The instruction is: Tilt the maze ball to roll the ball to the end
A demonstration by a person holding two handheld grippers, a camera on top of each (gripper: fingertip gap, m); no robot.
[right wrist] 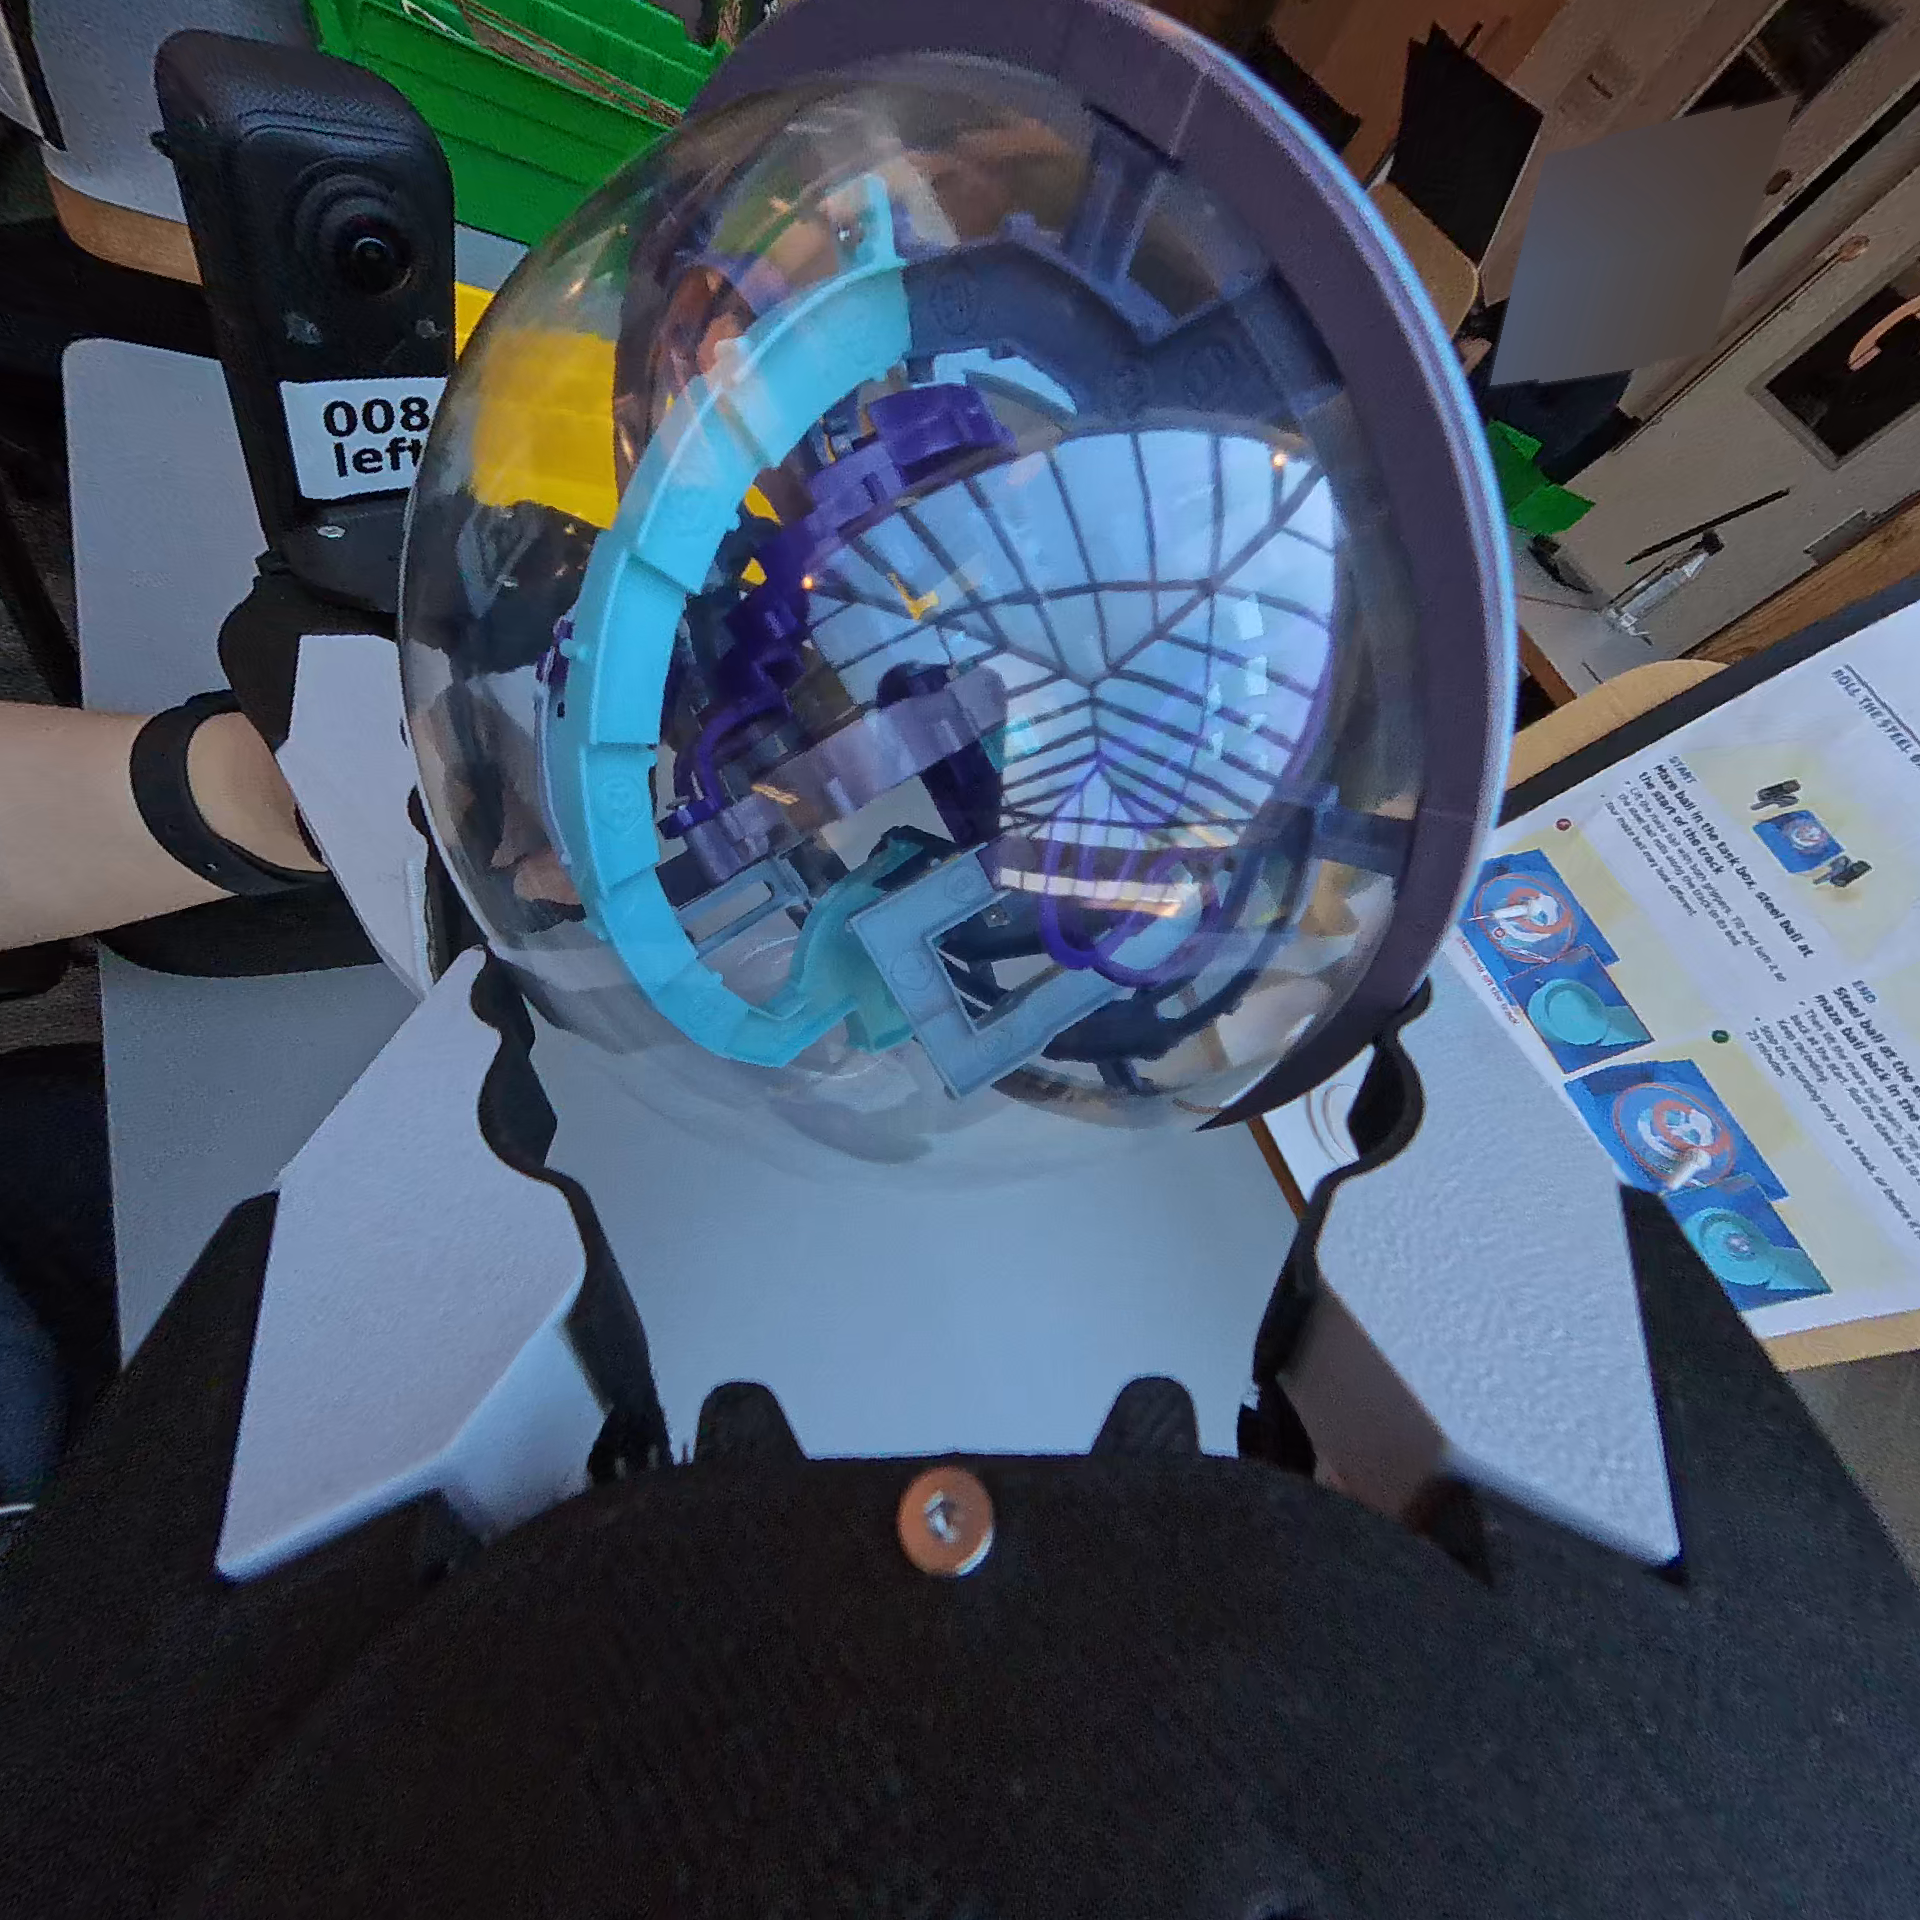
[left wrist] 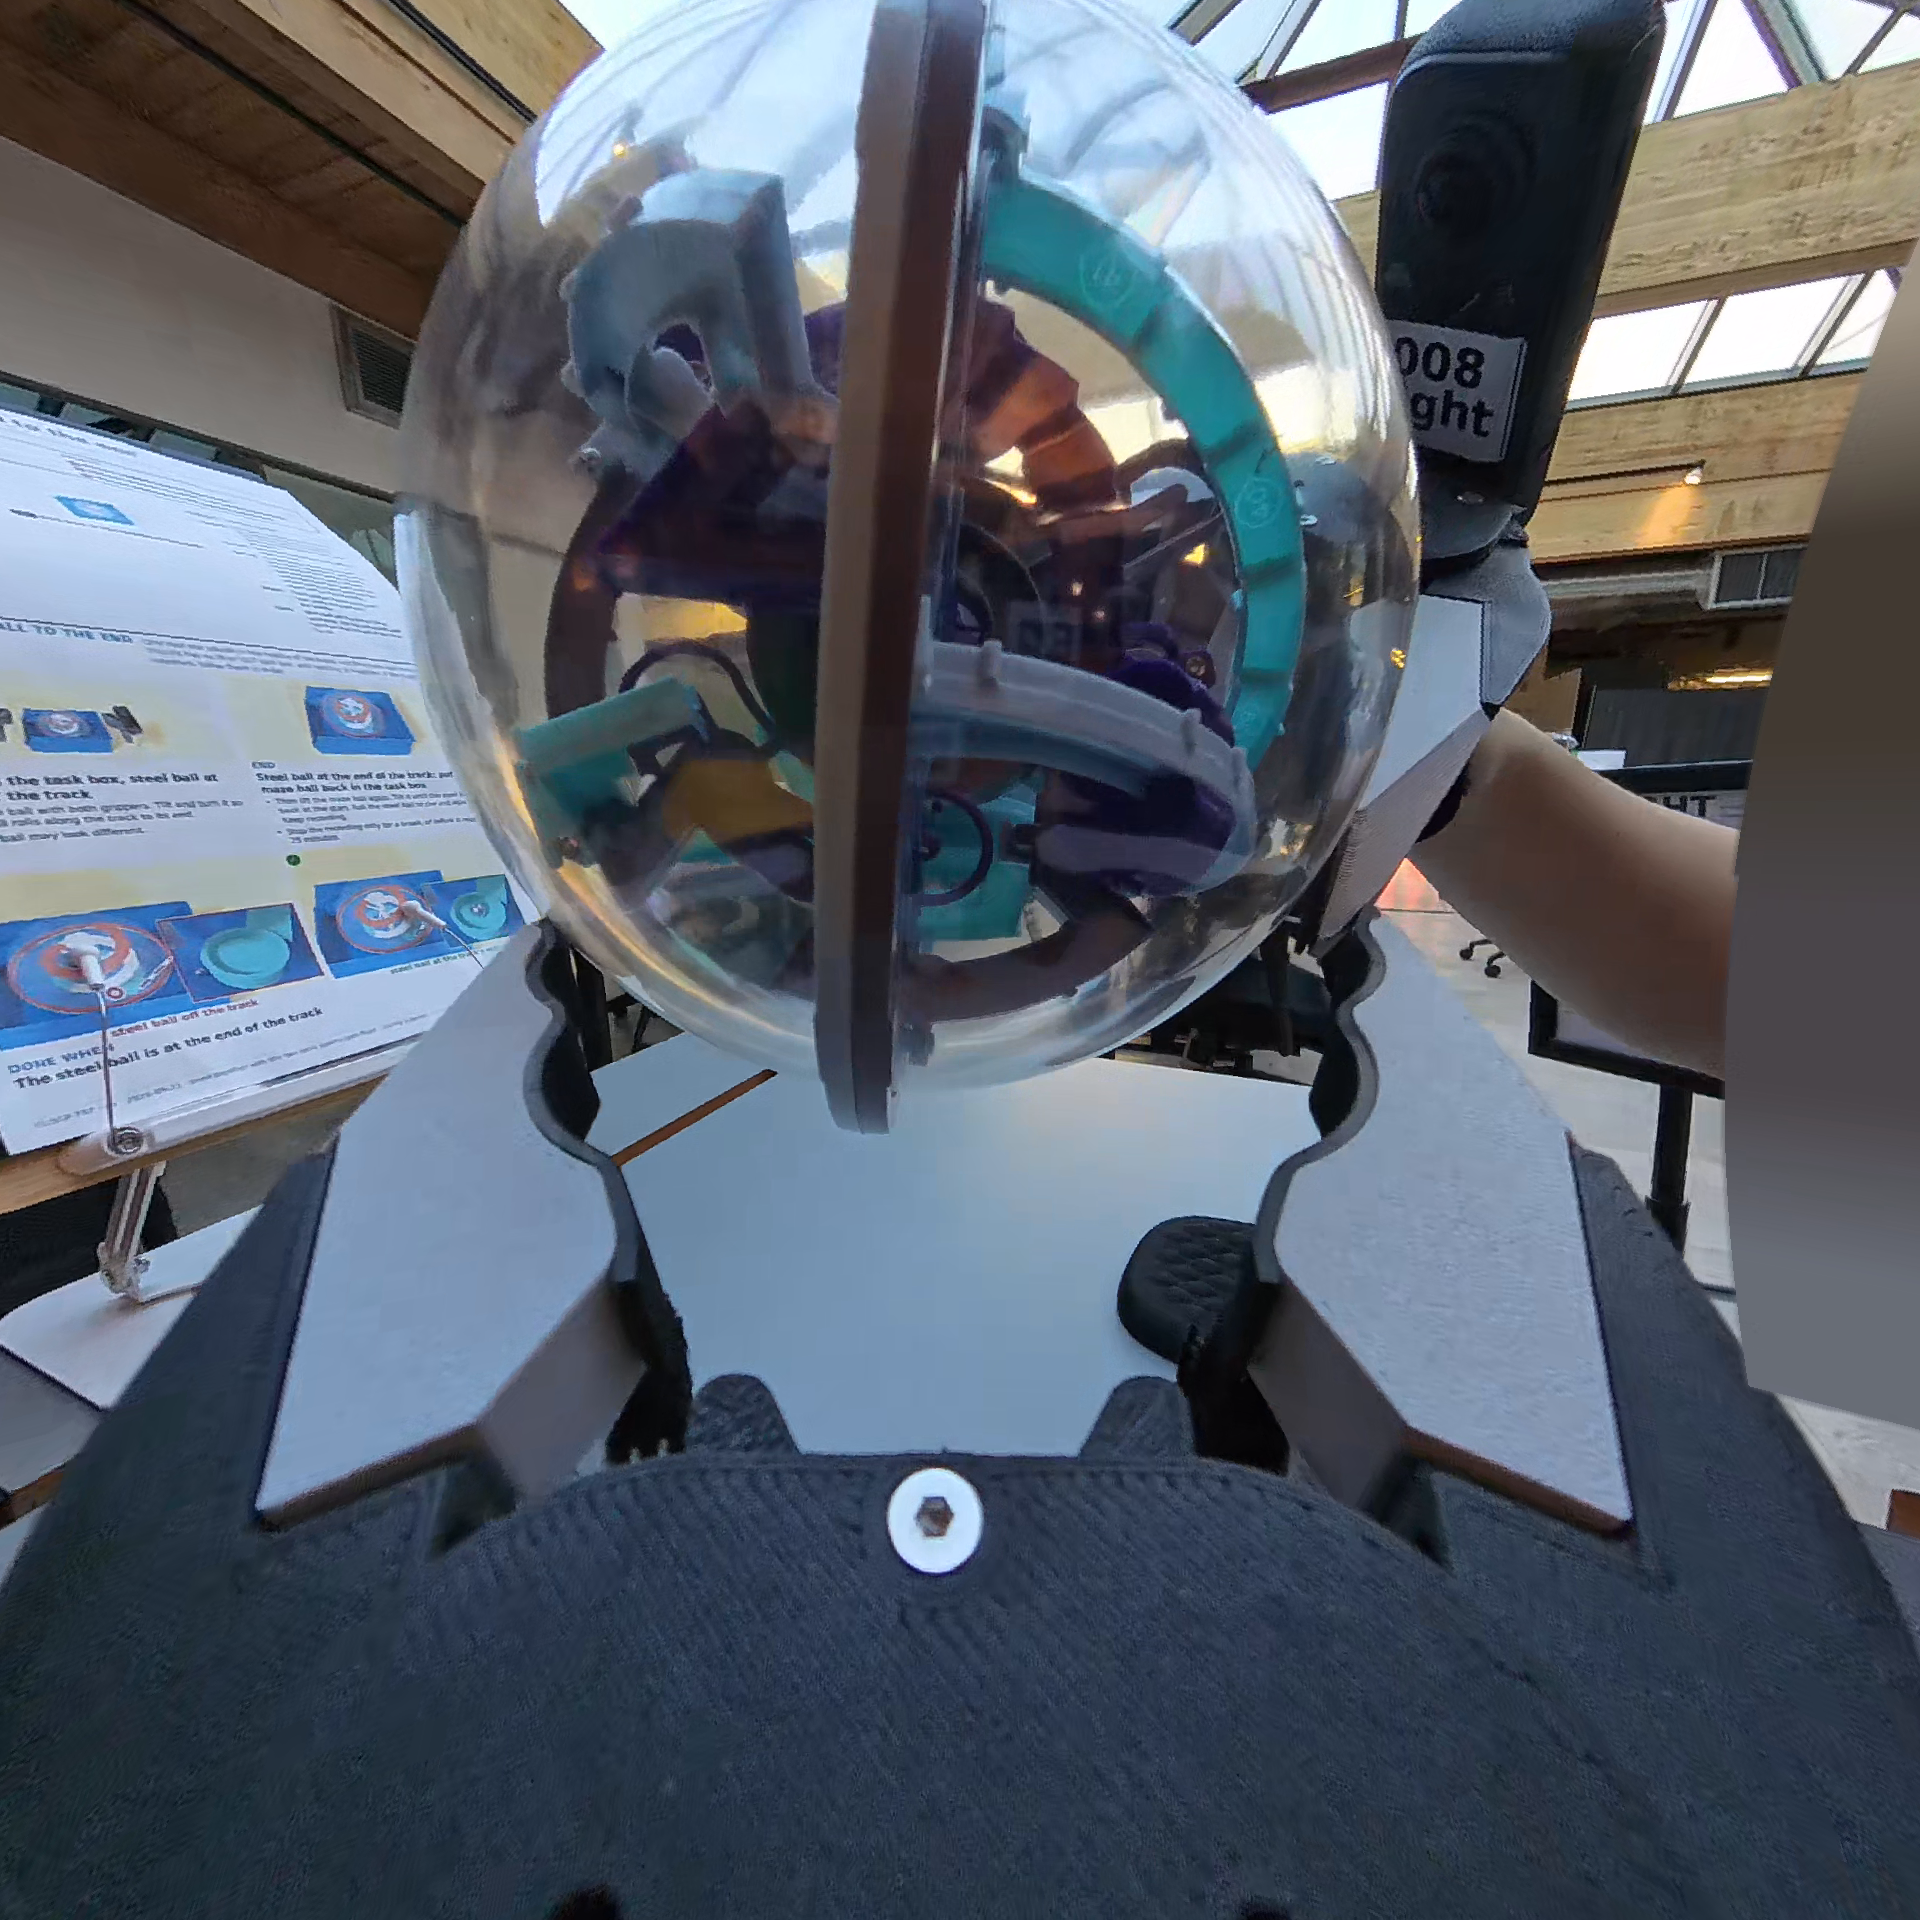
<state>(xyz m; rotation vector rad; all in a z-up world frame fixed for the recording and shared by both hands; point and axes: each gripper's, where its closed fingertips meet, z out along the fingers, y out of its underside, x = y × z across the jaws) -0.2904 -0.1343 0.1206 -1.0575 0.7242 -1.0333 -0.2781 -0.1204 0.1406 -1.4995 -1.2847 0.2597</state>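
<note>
The maze ball (left wrist: 1091, 499) is a clear sphere with a dark ring around its middle and teal, grey and purple tracks inside. It is held up above the white table (left wrist: 935, 1268). My left gripper (left wrist: 948, 961) has its jaws wide, with both fingertips against the ball's underside. My right gripper (right wrist: 940, 1003) grips the ball (right wrist: 935, 644) the same way from the opposite side. The right gripper's camera body (left wrist: 1496, 239) shows behind the ball, and the left gripper's camera body (right wrist: 312, 260) shows at the left. I cannot make out the steel ball.
An instruction sheet on a wooden stand (left wrist: 208, 779) is left of the ball; it also shows in the right wrist view (right wrist: 1714, 987). A person's forearm (left wrist: 1579, 883) (right wrist: 104, 821) is behind each gripper. A green crate (right wrist: 520, 94) stands beyond.
</note>
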